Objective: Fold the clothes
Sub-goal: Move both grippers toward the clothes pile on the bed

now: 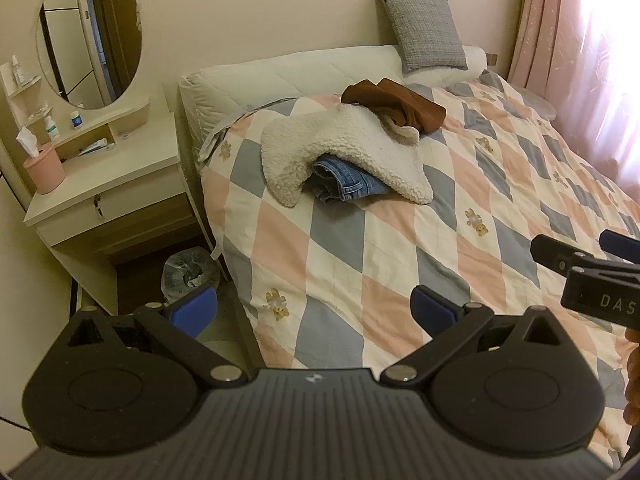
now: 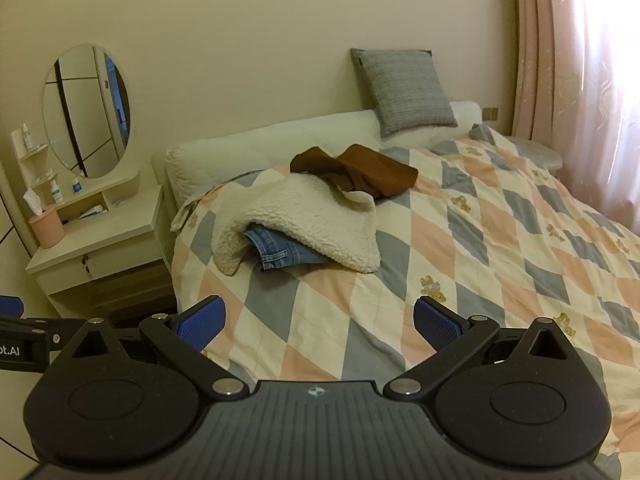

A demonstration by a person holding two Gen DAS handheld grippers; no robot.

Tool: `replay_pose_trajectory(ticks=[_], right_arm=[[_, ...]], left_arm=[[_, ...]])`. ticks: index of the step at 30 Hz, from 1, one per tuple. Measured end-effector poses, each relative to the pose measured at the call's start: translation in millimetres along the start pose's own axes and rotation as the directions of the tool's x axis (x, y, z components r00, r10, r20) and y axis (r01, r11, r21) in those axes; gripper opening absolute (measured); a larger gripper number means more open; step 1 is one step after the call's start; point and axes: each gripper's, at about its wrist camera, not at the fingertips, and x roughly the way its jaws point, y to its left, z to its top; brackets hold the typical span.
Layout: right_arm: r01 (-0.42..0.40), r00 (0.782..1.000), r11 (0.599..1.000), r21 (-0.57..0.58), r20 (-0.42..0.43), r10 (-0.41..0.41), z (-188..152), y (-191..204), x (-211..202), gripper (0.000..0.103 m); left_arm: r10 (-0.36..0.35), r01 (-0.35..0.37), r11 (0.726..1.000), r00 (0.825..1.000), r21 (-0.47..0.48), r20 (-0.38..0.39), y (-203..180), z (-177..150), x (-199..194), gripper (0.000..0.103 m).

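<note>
Well beyond empty spread jaws: clothes pile [image 2: 304, 216].

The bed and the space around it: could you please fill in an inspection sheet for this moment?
Surface: bed with a pink, grey and cream diamond-patterned quilt, lying fairly flat.
Job's things: cream fleece garment draped over crumpled blue denim jeans; brown garment behind, overlapping the fleece; none folded.
Clutter: grey woven cushion leaning at the headboard.
Grippers: left gripper and right gripper both open, empty, short of the pile.
Cables: nothing seen.
Surroundings: cream dressing table with oval mirror, pink tissue holder, lined bin on the floor, pink curtain.
</note>
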Motion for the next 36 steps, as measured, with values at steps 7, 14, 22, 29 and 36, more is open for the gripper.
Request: replay_pose_trajectory(ticks=[7,14,22,29,36], right_arm=[[0.040,0.999,0.998,0.037,-0.003,-0.040,9,-5,26,0.103],[0.102,0.995,0.991,0.092,-0.021,-0.100,27,-13,71,0.103],[0.167,0.985,0.977,0.135,-0.073,-0.158,58,-16,144,0.103],[0.205,0.976,0.966,0.156,-0.107,-0.190,88,-16,205,0.103],[0.230,0.968,0.964,0.131,-0.130,-0.213,114,-11,260,0.103]], left_arm=[[-0.041,0.042,0.998,0.999,0.049,-0.009,-5,25,28,0.102],[-0.107,0.109,0.987,0.994,0.119,-0.029,-13,66,80,0.102],[-0.172,0.184,0.967,0.982,0.176,-0.083,-11,121,157,0.102],[-0.225,0.240,0.947,0.970,0.215,-0.090,-8,171,211,0.102],[-0.275,0.290,0.926,0.957,0.243,-0.096,-4,221,266,0.102]])
